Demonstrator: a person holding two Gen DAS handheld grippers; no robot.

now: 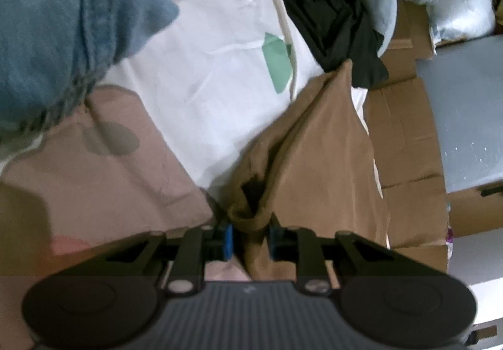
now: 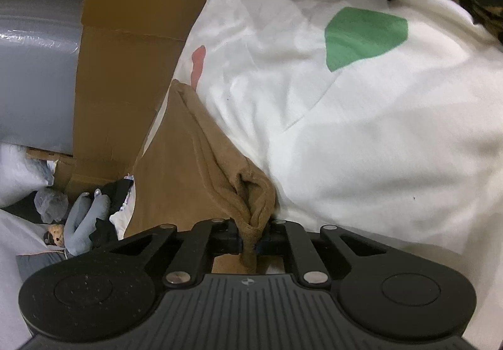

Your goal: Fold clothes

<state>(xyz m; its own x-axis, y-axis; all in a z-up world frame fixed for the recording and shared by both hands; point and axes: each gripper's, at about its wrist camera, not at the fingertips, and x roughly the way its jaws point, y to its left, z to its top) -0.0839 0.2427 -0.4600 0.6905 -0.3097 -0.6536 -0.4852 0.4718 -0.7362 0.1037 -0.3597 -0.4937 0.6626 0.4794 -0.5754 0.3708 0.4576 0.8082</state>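
Landmark: white sheet (image 1: pixel 220 45) with green patches, covering the bed.
Brown garment (image 1: pixel 314 142): lies along the sheet's edge, beside the cardboard (image 1: pixel 405 117).
Left gripper (image 1: pixel 251 240): clenched on a bunched corner of the garment.
Right gripper (image 2: pixel 251 244): pinched tight on another bunched corner.
Why held so: judged, two corners gripped to lift and spread the garment over the sheet for folding.
Denim (image 1: pixel 63 19): piled on the sheet, away from the brown garment.
Writing, labels: none readable.
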